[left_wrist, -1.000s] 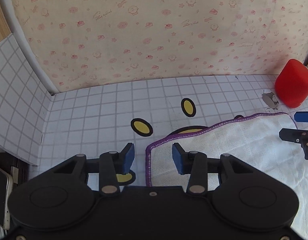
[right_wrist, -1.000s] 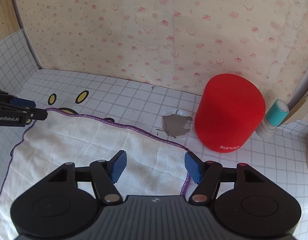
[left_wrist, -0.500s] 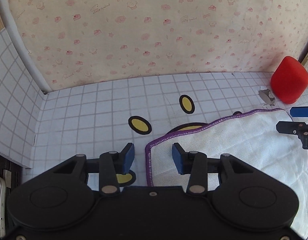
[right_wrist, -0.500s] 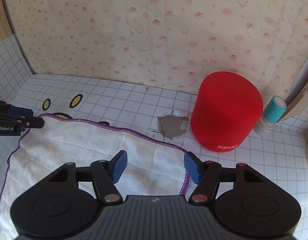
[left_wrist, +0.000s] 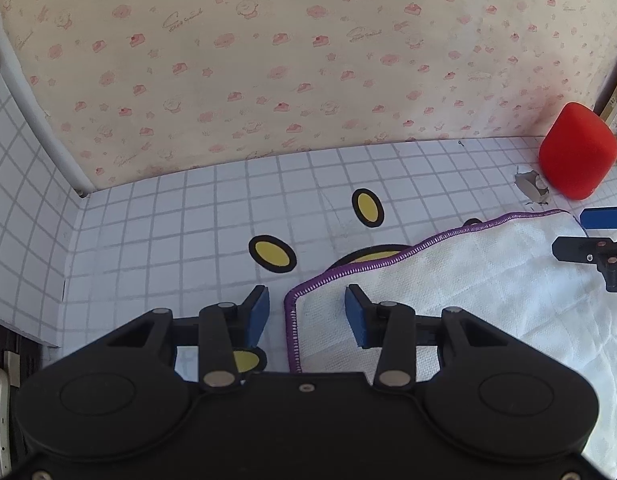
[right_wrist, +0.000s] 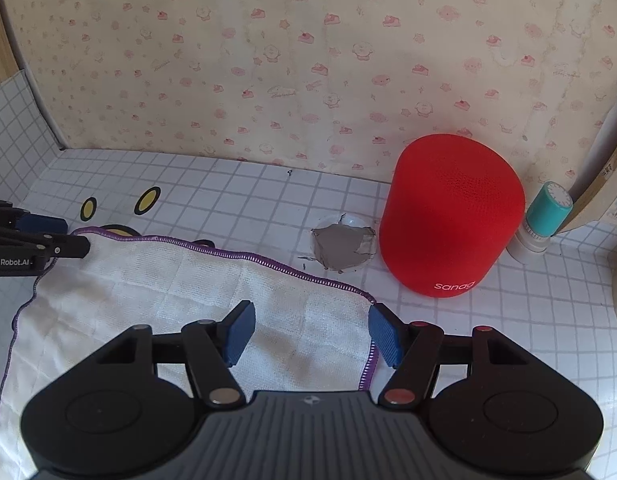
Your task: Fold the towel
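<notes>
Left tool (left_wrist: 306, 314): gaping, straddling towel (left_wrist: 468, 280) corner.
Right tool (right_wrist: 308, 334): gaping over opposite corner.
Change: both creeping forward; grasp pending.

Left gripper (left_wrist: 306, 314): jaws parted, blue pads (left_wrist: 257, 312) held level on either side of the towel (left_wrist: 468, 280) at its near-left corner — one pad off the cloth, the other over it. Right gripper (right_wrist: 310, 332): jaws spread wider, one pad over the towel, the other just past its right hem. Neither pinching the cloth. Seen from the opposite wrist, each reaching in from the side at the towel's far edge, fingers pointing inward — roughly level.
</notes>
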### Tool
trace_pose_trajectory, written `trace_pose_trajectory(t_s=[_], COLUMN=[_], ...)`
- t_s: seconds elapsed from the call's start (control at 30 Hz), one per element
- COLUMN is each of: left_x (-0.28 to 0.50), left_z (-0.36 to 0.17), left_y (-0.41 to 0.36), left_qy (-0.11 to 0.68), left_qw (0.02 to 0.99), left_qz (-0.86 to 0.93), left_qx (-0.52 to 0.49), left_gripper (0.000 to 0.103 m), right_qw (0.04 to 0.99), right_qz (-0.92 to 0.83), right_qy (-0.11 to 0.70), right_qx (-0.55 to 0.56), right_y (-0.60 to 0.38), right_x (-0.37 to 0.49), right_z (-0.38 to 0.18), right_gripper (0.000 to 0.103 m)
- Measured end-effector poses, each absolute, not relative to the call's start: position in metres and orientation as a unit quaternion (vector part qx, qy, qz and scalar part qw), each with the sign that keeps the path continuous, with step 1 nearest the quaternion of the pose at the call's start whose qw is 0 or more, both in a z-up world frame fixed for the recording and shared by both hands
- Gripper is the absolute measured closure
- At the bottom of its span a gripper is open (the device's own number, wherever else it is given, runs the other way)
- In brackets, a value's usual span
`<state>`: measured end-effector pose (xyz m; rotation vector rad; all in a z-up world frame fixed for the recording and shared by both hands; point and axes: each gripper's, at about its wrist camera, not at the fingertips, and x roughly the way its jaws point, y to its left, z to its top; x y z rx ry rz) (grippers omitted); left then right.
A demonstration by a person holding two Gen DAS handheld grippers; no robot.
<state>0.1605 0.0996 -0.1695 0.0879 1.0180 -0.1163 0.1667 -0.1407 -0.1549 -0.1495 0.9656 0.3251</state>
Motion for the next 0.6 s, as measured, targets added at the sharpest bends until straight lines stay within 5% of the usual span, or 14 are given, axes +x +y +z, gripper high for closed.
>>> trace_pose_trajectory(t_s=[0.1,0.6], left_x=[0.161,0.162], left_z=[-0.170,-0.174], left_y=[0.099,0.106], left_qy=[0.488,0.482], left_qw=[0.870,0.873], left_qz=[-0.049,-0.048], left_qx=[0.050,0.062], left_gripper=[0.047,0.025], right_qw=[0.871,0.867], right_qz=[0.151,0.151], right_qy=[0.461,0.469], right_qx=[-0.071,-0.074], right_y=[-0.142,-0.143], right_x=[0.166,0.179], right_z=[-0.155,-0.163], right_gripper=[0.041,0.041])
